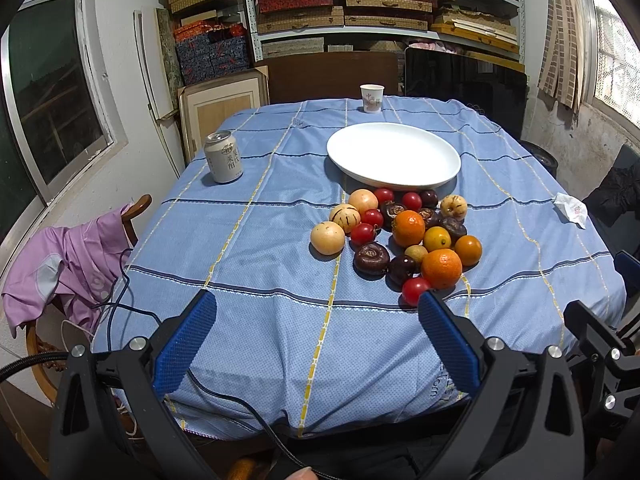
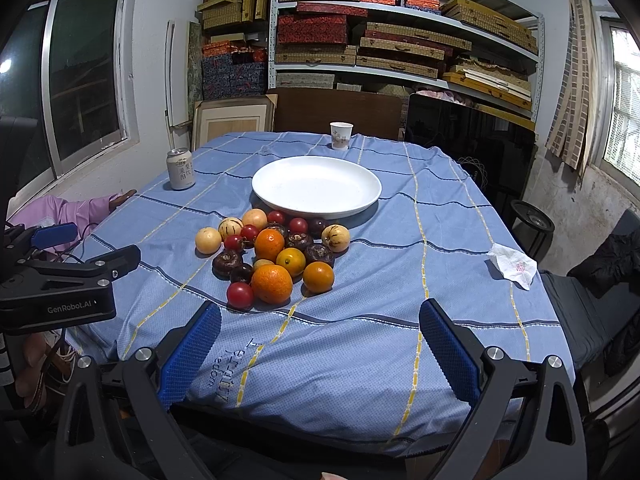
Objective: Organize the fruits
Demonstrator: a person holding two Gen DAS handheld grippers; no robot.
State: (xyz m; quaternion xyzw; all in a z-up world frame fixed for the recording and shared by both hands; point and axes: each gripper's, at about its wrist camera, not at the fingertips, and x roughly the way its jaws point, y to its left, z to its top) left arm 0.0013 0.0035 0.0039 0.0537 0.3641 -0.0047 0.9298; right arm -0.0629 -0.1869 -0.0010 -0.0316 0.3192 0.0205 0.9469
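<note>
**Fruit sort: not started, plate bare**

Progress: nothing is seen on the white plate [image 2: 316, 188]. The whole fruit pile [image 2: 272, 252] is left loose on the blue cloth of the counter [image 2: 400, 280], just in front of the plate, the far fruits at or under its near rim. So zero pieces are moved and all are left to do, judged from the layout.

Pile contents as seen: several oranges, the largest orange [image 2: 272, 283] at the near edge with a red cherry tomato [image 2: 240, 295] touching it; more tomatoes toward the plate; dark brown round items, probably water chestnuts or mangosteens (too small to be sure); pale yellow fruits, two with dark stripes, on the left and right flanks.

Grippers: the left gripper [image 1: 316, 340] and right gripper [image 2: 320, 344] are both held back at the near counter edge, jaws spread wide, nothing between them. No fruit is touched.

Bystanders: a drink can [image 2: 181, 169] at the left edge, a paper cup [image 2: 341, 135] behind the plate, a crumpled tissue [image 2: 514, 265] on the right. All are well apart from the pile.

Hidden or unclear: fruits in the pile's middle are partly covered by neighbours, so no reliable count is given. The sorting rule (by type or simply onto the plate) is not shown. The near counter edge is cut off by the gripper bodies.
</note>
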